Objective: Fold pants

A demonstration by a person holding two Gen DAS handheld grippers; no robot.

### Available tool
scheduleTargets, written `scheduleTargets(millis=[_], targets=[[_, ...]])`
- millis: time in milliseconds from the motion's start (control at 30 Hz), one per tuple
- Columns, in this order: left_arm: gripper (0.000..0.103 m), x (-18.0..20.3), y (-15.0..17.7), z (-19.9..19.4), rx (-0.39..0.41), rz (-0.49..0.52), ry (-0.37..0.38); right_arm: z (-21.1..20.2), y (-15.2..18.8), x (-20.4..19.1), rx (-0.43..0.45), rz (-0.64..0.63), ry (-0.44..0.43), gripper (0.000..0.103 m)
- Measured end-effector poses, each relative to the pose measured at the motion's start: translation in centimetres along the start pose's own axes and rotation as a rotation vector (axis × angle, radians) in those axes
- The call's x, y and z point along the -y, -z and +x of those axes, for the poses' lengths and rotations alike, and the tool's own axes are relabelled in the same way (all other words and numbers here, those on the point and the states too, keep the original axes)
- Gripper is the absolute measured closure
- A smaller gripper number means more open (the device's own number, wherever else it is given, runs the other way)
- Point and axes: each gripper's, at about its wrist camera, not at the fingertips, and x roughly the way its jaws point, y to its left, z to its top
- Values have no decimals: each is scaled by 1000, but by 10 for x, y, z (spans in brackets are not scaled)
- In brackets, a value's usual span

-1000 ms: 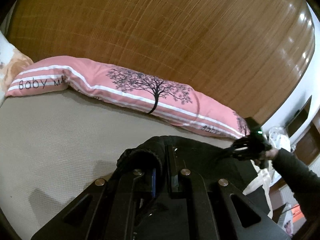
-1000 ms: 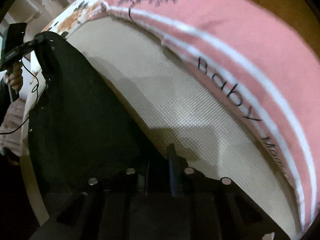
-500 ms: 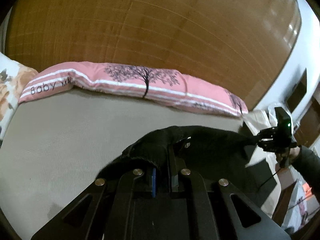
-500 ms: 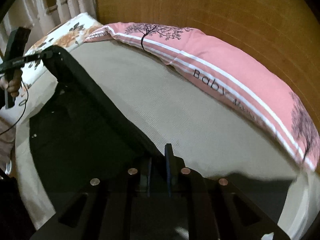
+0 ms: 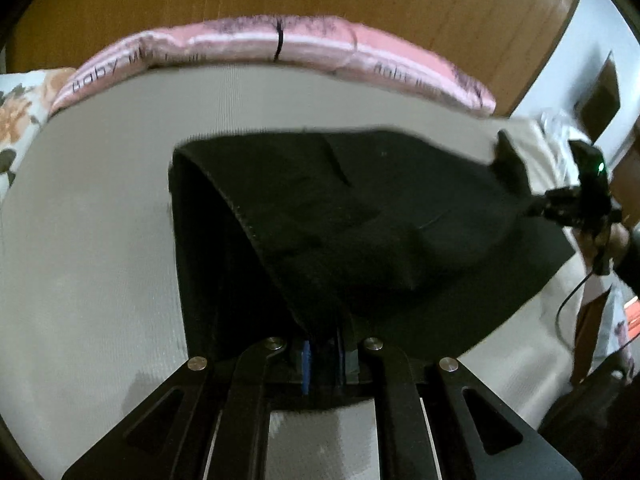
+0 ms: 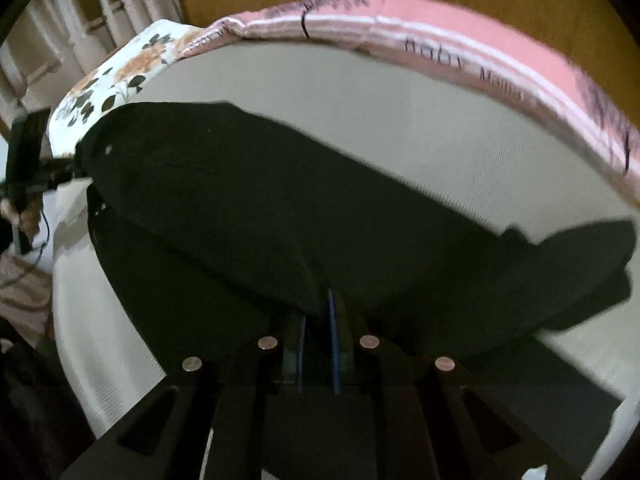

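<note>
Your left gripper [image 5: 322,344] pinching one end of the black pants [image 5: 360,216], your right gripper [image 6: 318,320] clamped on the other end, pants stretched between them above the beige mattress [image 5: 88,208], pink pillow [image 5: 280,38] along the far edge.

Left wrist: close, low, facing pink bolster pillow [image 5: 280,44] | Right wrist: likewise [image 6: 400,32] | Shared: beige mattress [image 5: 100,200], pillow.
</note>
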Motion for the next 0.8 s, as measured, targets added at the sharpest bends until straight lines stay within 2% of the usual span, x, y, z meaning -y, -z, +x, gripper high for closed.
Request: scheduleTargets(millis=[67,233,267,333,367,400,467,500,633,700,800], targets=[[91,2,7,4,-9,15,-22,8,10,-2,-7,17,5,95],[85,0,10,-2,-31,-39,-31,20,20,-7,-16,47,37,92],[82,1,11,-4,-35,-40,-39,21,21,-8,-10,61,47,90],[64,1,14,-8,-50,-49,-74,21,23,-9,1,82,63,85],[51,0,17,-10,-58,-64,-93,20,25,-9,10,106,68,80],[46,-2,20,-13,-60,-85,-103,19,27,-9,17,120,67,77],[46,-9,28,-20,-52,-136,-93,16,31,-11,28,136,84,66],[46,-11,31,-23,-51,-169,-88,14,33,-11,35,148,88,64],[46,-17,45,-38,-17,-332,-19,-1,41,-13,81,205,82,59],[46,-16,53,-42,14,-426,60,-13,49,-14,118,241,62,48],[46,-12,55,-36,39,-516,151,-27,60,-15,160,292,41,46]])
